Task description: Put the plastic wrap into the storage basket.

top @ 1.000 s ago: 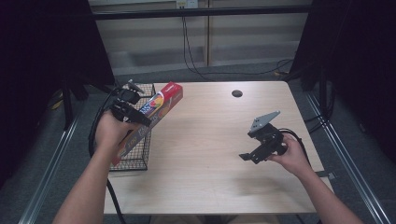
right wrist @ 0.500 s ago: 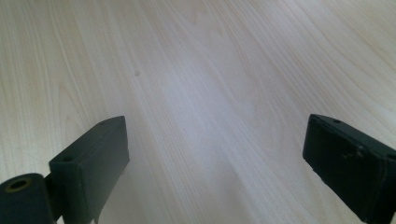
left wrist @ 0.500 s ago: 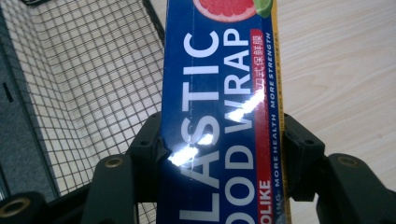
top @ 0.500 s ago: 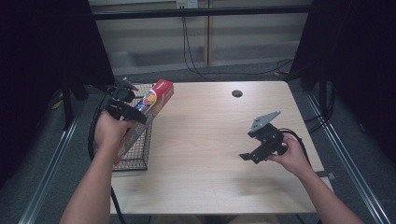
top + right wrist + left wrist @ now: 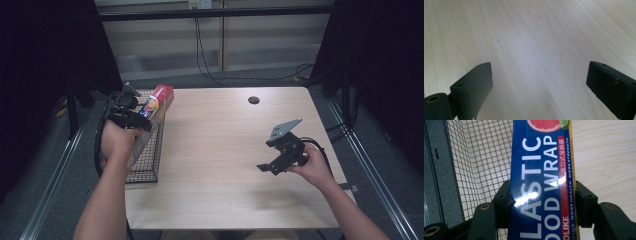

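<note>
Far left: wire basket [image 5: 146, 159] at the table's left edge, mesh walls, standing on the wooden table [image 5: 225, 150]. Left gripper [image 5: 541, 195] clamped across the plastic wrap box [image 5: 540, 170], one jaw on each long side, glossy face toward the camera. Seen from above, left gripper [image 5: 131, 116] above the basket's far end, box [image 5: 152, 112] tilted, red end sticking up past the rim toward the table's far side, lower end hidden behind the hand. Probably being lowered into the basket.

Risks:
- Slick carton, grip on narrow edges: could pivot or slide between the pads if tipped further.
- Box long relative to the basket: could catch on the rim wire and hang up instead of dropping in.
- Release while still angled over the rim: could tip out onto the table or off the edge.
- Thin cardboard: squeeze may dent it.

Right side: right gripper [image 5: 274, 161] held low over bare wood, jaws spread wide, nothing between them. Well apart from the basket, no clash risk.
</note>
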Demonstrator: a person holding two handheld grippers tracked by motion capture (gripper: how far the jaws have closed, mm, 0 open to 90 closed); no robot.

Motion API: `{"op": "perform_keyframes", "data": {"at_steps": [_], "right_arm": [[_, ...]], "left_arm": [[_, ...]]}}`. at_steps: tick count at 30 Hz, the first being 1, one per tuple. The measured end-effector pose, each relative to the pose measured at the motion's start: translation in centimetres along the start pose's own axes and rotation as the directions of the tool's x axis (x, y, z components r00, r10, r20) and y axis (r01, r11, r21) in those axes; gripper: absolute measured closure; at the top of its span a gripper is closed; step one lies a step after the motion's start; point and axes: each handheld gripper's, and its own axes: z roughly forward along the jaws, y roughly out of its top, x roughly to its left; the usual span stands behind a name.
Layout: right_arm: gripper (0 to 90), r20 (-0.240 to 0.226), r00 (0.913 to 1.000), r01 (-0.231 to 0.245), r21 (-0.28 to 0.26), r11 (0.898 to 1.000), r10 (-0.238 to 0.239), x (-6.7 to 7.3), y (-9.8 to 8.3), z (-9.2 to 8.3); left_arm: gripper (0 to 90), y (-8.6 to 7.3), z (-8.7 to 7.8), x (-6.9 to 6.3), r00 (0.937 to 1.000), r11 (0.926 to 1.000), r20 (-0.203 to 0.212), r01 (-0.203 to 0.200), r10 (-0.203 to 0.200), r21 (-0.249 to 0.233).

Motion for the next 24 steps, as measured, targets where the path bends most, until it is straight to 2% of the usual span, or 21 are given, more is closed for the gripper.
{"op": "perform_keyframes", "data": {"at_steps": [5, 7, 13, 20, 24], "right_arm": [[6.4, 0.012, 0.9999, 0.003, 0.008, 1.000, -0.003, 0.1, 0.0, 0.0], [6.4, 0.002, 1.0000, 0.005, -0.002, 1.000, -0.005, 0.0, -0.1, 0.2], [6.4, 0.008, 0.9999, -0.013, 0.000, 1.000, 0.013, 0.1, -0.5, 0.0], [6.4, 0.014, 0.9998, -0.016, -0.002, 1.000, 0.016, 0.2, -1.0, -0.4], [6.5, 0.024, 0.9996, -0.015, -0.003, 1.000, 0.015, 0.2, -1.2, -0.6]], "left_arm": [[43.8, -0.2, -0.1, 0.3, 0.9988, 0.9989, -0.017, 0.046, -0.046, -0.004], [43.8, -0.3, 0.0, 0.4, 0.9978, 0.9984, -0.033, 0.057, -0.057, -0.001], [43.8, -0.6, 0.1, 0.5, 0.9926, 0.9948, -0.066, 0.102, -0.102, 0.003], [43.7, -0.6, 0.4, 0.5, 0.9860, 0.9882, -0.068, 0.153, -0.152, 0.003], [43.6, -0.7, 0.7, 0.4, 0.9792, 0.9812, -0.065, 0.193, -0.192, 0.005]]}}
